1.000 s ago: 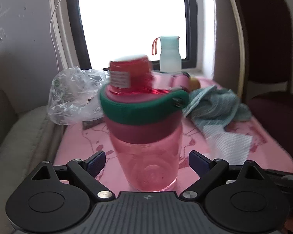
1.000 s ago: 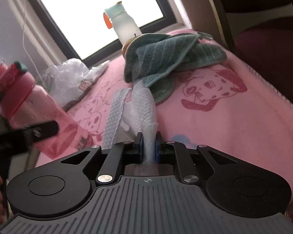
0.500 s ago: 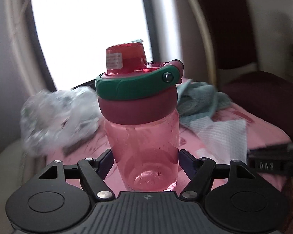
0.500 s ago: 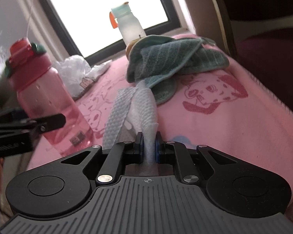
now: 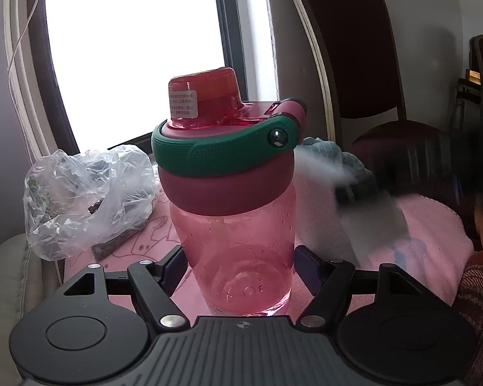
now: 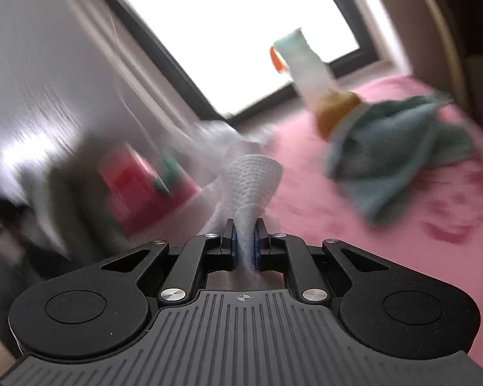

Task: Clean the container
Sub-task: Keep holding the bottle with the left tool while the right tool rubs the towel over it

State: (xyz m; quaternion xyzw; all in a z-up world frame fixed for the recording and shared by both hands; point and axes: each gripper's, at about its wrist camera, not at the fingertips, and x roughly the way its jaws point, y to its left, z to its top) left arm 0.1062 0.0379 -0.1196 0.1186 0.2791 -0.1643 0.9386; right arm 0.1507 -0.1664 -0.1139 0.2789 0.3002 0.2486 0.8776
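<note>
My left gripper (image 5: pixel 238 267) is clamped on the see-through pink plastic bottle with green carry-loop and dark red lid (image 5: pixel 232 199), low on its body, pads touching both sides; bottle sits centre frame in the left view, upright, long axis vertical, over the pink cartoon-print blanket (image 5: pixel 428 225). My right gripper (image 6: pixel 244 246) is pinched tight on a white textured paper towel (image 6: pixel 251 180); towel sticks up and fwd from the jaws. In the right view the bottle (image 6: pixel 135 186) lies left of centre, blurred, so the towel must go left to reach it; right hand is the wiping one, left just holds. Vs 0.5 s ago: right view is now smeared and tilted, bottle nearer frame centre; in the left view the towel w/ right gripper is a blur by the bottle's right side; left grip unchanged. Crumpled clear plastic bag (image 5: pixel 80 193) at left, teal cloth (image 6: pixel 402 160) at right.
</note>
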